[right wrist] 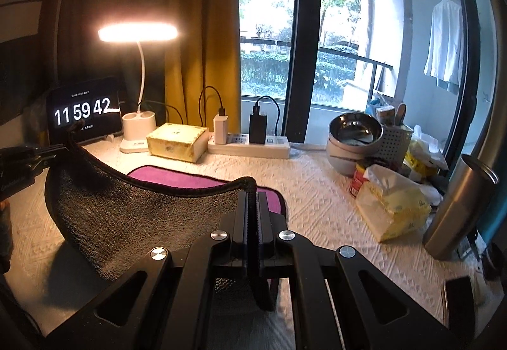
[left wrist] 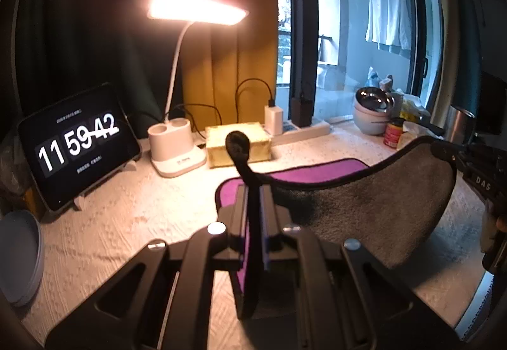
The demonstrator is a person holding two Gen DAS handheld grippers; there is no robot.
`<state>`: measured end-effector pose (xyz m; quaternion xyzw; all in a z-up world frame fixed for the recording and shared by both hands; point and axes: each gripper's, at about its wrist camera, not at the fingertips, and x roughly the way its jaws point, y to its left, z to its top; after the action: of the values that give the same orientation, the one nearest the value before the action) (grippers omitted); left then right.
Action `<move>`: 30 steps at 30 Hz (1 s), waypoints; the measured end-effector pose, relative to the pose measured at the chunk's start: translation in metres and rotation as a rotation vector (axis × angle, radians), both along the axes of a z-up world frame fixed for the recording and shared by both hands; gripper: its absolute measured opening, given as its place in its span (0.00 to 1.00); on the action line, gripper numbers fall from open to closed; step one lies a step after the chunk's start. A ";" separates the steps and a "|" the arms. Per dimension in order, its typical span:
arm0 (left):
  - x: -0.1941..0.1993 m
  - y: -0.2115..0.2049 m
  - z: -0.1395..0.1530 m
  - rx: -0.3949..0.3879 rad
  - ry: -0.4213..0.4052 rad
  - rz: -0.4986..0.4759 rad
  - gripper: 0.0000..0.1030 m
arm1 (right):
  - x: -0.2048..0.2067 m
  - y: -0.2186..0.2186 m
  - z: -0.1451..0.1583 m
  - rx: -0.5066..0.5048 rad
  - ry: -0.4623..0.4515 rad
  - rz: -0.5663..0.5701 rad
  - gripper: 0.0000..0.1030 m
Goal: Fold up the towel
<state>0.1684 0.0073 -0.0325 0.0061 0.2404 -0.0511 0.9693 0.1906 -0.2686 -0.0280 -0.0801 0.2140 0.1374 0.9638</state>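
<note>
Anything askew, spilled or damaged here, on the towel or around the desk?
Nothing stands out. The purple-and-grey towel with black trim hangs lifted between the left gripper and right gripper, each shut on a corner, its far part flat on the white textured tablecloth. No spill shows.

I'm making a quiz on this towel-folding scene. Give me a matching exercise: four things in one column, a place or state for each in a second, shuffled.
Things:
1. towel
2. lamp
3. tablet
4. steel bowl

States:
A. lit, glowing warm
B. stacked on another bowl, right side of the table
C. near edge lifted, a corner pinched in each tongs, left and right
D. shows 11 59 42

Pairs: 1-C, 2-A, 3-D, 4-B
</note>
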 end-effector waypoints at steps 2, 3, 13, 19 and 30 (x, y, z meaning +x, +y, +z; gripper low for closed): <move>0.007 0.002 -0.001 -0.006 -0.001 0.006 0.07 | 0.007 0.002 0.000 -0.009 -0.003 -0.002 0.04; 0.009 0.003 -0.001 -0.008 -0.001 0.009 0.07 | 0.011 0.002 0.000 -0.011 -0.003 -0.002 0.04; 0.038 0.007 0.002 0.017 -0.009 0.024 0.07 | 0.048 0.006 -0.002 -0.049 0.021 -0.011 0.04; 0.056 0.000 0.001 0.052 -0.019 0.030 0.07 | 0.069 0.011 -0.001 -0.072 0.018 -0.012 0.04; 0.107 -0.001 -0.027 0.074 0.038 0.066 0.07 | 0.118 0.018 -0.020 -0.094 0.083 -0.026 0.05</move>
<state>0.2754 0.0059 -0.0590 0.0330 0.2606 -0.0104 0.9648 0.3090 -0.2501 -0.0483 -0.1170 0.2610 0.1178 0.9510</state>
